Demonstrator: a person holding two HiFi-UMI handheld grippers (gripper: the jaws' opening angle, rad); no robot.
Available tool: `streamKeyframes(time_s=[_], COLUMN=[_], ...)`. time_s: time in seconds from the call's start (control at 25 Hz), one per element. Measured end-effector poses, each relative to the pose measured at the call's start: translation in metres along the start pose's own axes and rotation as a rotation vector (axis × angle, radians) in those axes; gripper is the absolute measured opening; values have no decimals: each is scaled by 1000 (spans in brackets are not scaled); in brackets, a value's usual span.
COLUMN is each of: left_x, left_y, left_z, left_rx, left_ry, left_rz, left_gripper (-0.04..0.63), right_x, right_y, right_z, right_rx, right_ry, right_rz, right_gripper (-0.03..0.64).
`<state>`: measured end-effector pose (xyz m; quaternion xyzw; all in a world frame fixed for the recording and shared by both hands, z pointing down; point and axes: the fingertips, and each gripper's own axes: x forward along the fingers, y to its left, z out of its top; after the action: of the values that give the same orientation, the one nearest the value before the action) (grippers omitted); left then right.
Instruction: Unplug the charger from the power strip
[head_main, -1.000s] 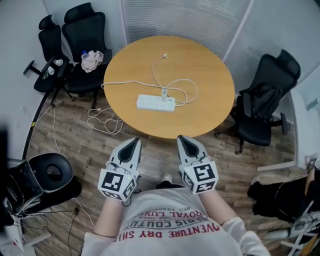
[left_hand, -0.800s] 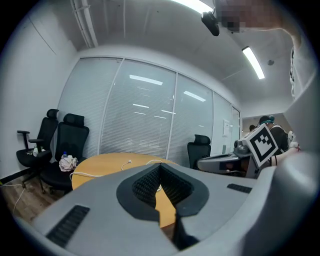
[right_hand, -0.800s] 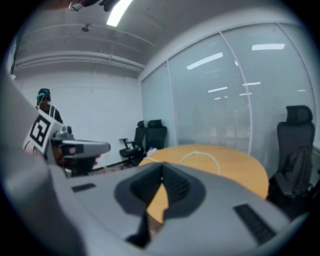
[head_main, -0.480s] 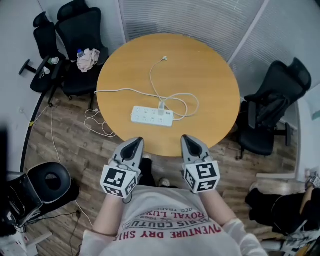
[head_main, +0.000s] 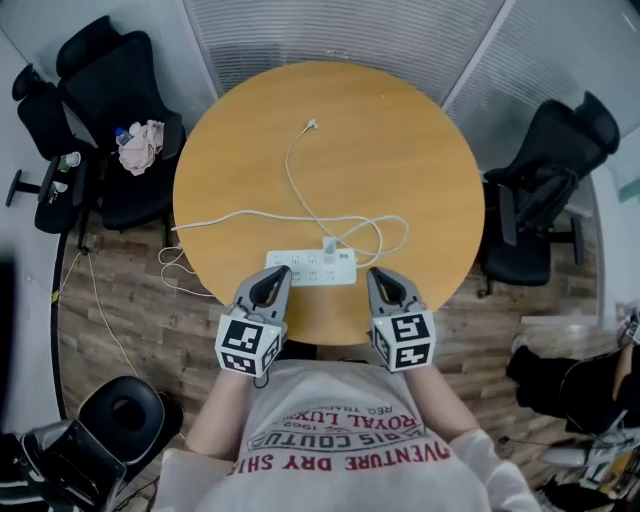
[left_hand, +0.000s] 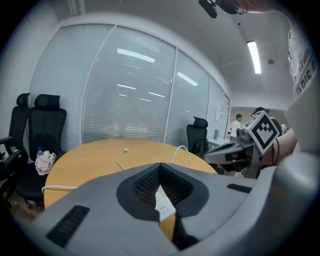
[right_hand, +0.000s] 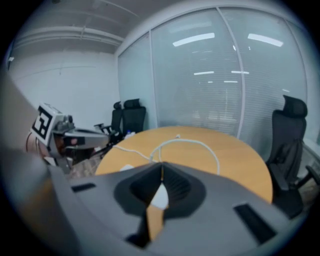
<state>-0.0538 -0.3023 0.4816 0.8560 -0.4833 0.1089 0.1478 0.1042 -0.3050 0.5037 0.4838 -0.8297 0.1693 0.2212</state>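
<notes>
A white power strip (head_main: 311, 267) lies near the front edge of the round wooden table (head_main: 420, 150). A small white charger (head_main: 329, 246) is plugged into its top, and the charger's thin cable (head_main: 296, 185) loops across the table to a loose connector (head_main: 312, 124). My left gripper (head_main: 279, 273) hovers just in front of the strip's left part, shut and empty. Just off the strip's right end, my right gripper (head_main: 377, 275) is also shut and empty. The strip (left_hand: 164, 202) shows below the closed tips in the left gripper view, and as a white patch (right_hand: 159, 197) in the right gripper view.
The strip's thick cord (head_main: 215, 219) runs left off the table to a tangle of cords on the floor (head_main: 185, 270). Black office chairs stand at the left (head_main: 110, 90), one bearing a cloth (head_main: 140, 145), and at the right (head_main: 545, 190). A black stool (head_main: 125, 415) sits at lower left.
The person has come up to the table. Both grippers moved forward and down from over the floor to the table's front edge by the power strip, staying shut.
</notes>
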Motion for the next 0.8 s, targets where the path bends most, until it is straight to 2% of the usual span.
streamKeyframes(time_s=[0.16, 0.32, 0.48, 0.72, 0.76, 0.8], left_x=[31, 56, 74, 86, 87, 88], left_y=[15, 21, 25, 20, 17, 16], left_z=[-35, -77, -110, -144, -150, -154], left_rx=[0, 41, 68, 60, 66, 71], left_ry=[103, 233, 348, 491, 513, 524], left_rz=[-70, -123, -154, -210, -222, -228], left_gripper=[34, 34, 34, 34, 34, 34], right_x=[29, 56, 74, 91, 94, 97], right_y=[1, 11, 22, 31, 32, 34], right_z=[-15, -36, -57, -81, -83, -85], right_rx=[41, 70, 76, 106, 109, 110], right_ry=[60, 141, 213, 310, 320, 328], right_rz=[-31, -28, -15, -13, -13, -9], right_gripper=[28, 29, 29, 31, 34, 68])
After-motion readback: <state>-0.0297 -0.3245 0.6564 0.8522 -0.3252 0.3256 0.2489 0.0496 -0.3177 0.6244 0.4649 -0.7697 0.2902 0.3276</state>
